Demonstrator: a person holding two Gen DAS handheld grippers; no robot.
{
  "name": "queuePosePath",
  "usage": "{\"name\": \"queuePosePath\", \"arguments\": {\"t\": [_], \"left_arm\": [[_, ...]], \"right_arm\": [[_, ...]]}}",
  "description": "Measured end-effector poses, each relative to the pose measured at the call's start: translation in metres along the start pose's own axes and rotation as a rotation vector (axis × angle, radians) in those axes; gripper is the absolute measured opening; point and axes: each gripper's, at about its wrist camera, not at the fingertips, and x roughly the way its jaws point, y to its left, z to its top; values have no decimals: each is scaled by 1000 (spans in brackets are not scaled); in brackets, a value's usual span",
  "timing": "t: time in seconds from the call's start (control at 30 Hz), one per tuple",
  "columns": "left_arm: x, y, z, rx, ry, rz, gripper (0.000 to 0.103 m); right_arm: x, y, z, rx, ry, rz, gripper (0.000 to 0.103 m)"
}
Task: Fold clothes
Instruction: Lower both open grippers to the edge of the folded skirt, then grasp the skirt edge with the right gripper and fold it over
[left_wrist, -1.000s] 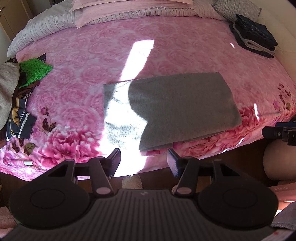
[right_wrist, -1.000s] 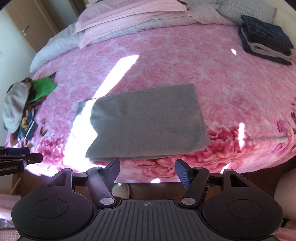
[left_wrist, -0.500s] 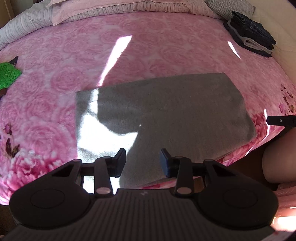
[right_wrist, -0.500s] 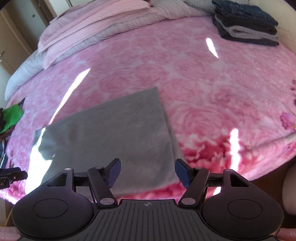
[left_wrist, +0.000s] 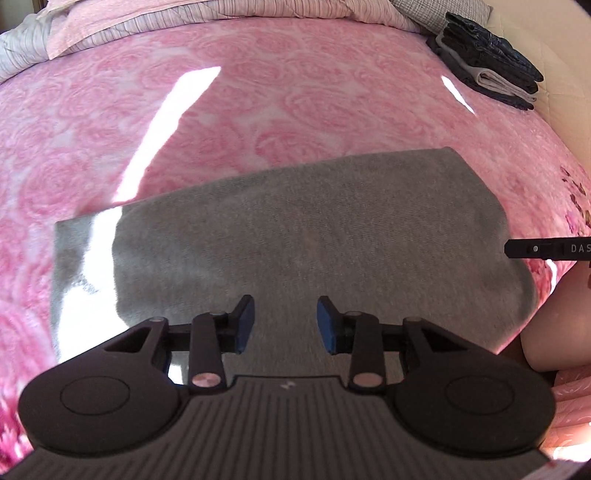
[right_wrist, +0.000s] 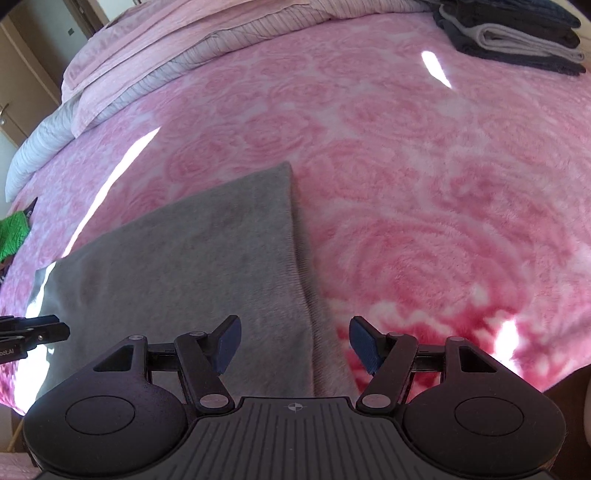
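We had the grey garment (left_wrist: 303, 236) lying flat on the bed, on the pink rose-patterned blanket (left_wrist: 258, 110), close to the near edge where both our hands could reach it. It was already folded into a broad rectangle, with doubled layers showing along its right-hand edge in the right wrist view, so we judged that at least one more fold was wanted.

Our left tool (left_wrist: 284, 323) hung over the near middle of the cloth with its jaws apart and nothing between them. Our right tool (right_wrist: 293, 345) was likewise spread wide and empty, straddling the garment's right edge (right_wrist: 303, 295), one fingertip over grey cloth and the other over blanket. That placement made sense to us: an edge is easiest to pinch when the fingers sit either side of it.

At the far right corner of the bed sat a stack of folded dark and pale clothes (right_wrist: 517, 33), out of the working space, presumably the pile this piece was meant to join. A green knitted item (right_wrist: 13, 236) waited at the left.
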Motion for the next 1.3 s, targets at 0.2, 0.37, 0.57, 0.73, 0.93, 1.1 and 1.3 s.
{"name": "queuePosePath", "arguments": {"t": [0.2,0.37,0.57,0.73,0.93,1.1,1.3], "left_arm": [[14,-4,14,20,-32,16,22],[25,-15,1,11,-14,62,19],[12,-12,-13,-91,5,29,20],[19,-11,-16,-87,-7,39,20],[20,-5,-12,-134,1,13,20],[25,-4,-8,-109,14,2,20],[13,11,-5,-152,23,-31,16]], "right_arm": [[11,-8,1,32,1,30,63],[10,-15,-3,25,-1,82,63],[14,-33,-6,-8,14,184,58],[22,-40,-2,-4,21,248,49],[25,-50,3,85,67,314,27],[26,-36,9,92,100,249,11],[8,37,25,8,147,-124,6]]}}
